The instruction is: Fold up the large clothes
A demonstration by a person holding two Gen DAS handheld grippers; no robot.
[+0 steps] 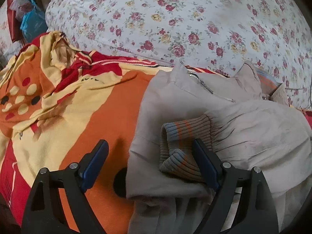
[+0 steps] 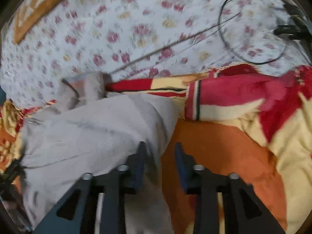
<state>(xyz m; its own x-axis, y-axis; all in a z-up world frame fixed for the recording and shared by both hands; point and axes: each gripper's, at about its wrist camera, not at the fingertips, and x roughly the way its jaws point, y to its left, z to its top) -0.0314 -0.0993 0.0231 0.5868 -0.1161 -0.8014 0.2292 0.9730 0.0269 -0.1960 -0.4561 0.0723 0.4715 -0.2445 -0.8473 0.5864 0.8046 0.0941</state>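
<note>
On an orange blanket (image 1: pixel 109 117) over a floral bed (image 1: pixel 175 19), a beige jacket (image 1: pixel 243 128) lies half-folded, left hand-held gripper (image 1: pixel 150 154) spread around its cuff (image 1: pixel 183 136), right hand-held gripper (image 2: pixel 159 152) spread at its edge.

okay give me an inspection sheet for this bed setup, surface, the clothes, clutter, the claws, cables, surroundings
Surface: orange, yellow and red blanket, rumpled, over a floral bedsheet.
Job's things: beige zip jacket partly folded, striped ribbed cuff lying on top.
Clutter: orange cloth at the far edge of the sheet.
Grippers: left claw open, straddling the jacket's edge; right claw open at the jacket's other edge, view blurred.
Cables: black cable looped on the sheet.
Surroundings: red and blue bags beside the bed.
</note>
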